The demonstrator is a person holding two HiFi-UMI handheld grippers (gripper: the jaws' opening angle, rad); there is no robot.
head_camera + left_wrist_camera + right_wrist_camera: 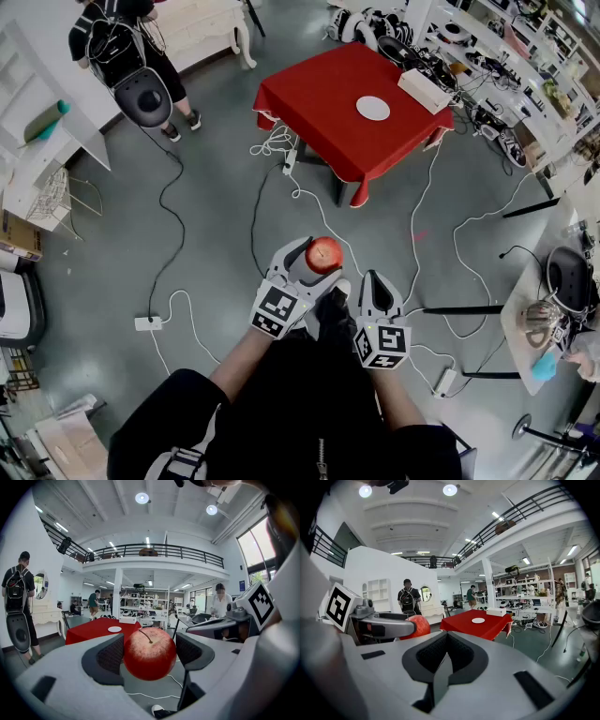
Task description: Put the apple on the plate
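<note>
A red apple [324, 254] [149, 654] with its stem up hangs in the air between the black pads of my left gripper [315, 259] [150, 652], which is shut on it. My right gripper [373, 285] [446, 654] is beside it on the right, shut and empty, and the apple [417, 625] shows past its left side. The white plate [373, 109] [114, 629] [478, 620] lies far ahead on a table with a red cloth [309, 94] [91, 629] [474, 627]. Both grippers are held over the grey floor, well short of that table.
A white box [425, 91] sits on the red table's right end. Cables [178, 202] and a power strip [147, 323] lie on the floor between me and the table. A person with a backpack [127, 47] stands at far left. Cluttered benches [525, 84] line the right side.
</note>
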